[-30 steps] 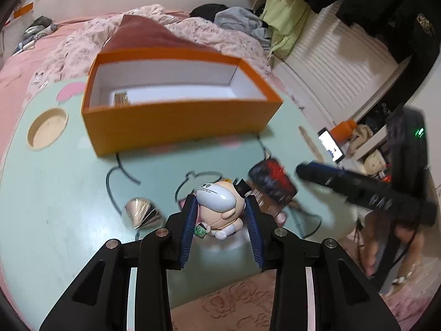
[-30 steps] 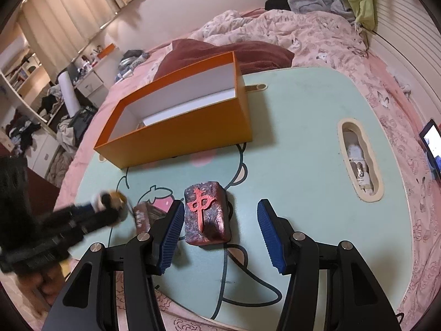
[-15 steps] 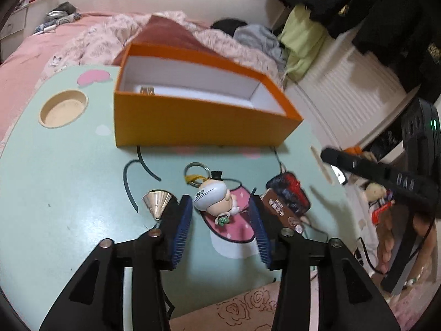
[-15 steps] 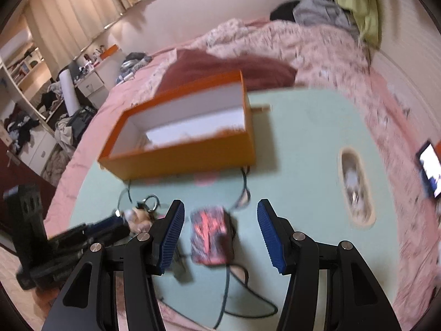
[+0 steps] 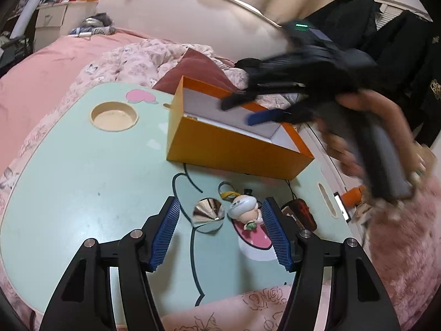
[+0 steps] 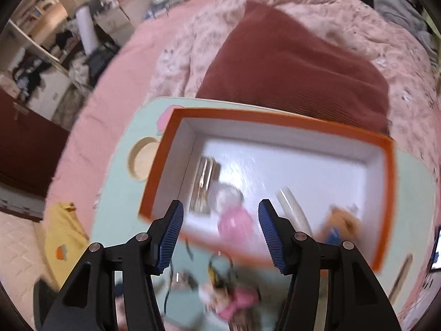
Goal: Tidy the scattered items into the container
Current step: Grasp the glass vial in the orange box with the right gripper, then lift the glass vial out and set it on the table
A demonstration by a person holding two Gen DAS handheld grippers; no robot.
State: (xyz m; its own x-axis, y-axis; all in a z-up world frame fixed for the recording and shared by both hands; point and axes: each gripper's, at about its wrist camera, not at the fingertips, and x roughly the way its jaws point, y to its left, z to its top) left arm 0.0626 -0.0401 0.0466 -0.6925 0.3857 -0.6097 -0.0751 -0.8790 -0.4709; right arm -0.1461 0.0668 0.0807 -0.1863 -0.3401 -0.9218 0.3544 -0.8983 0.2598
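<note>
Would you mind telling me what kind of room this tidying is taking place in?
Most likely a bedroom. A bed with a pink floral duvet and a maroon pillow lies just behind the mint-green lap table, and dark clothes hang at the right.

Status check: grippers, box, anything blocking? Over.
Left gripper open, empty, over figurine and cone. Right gripper open above orange box. Nothing blocking.
</note>
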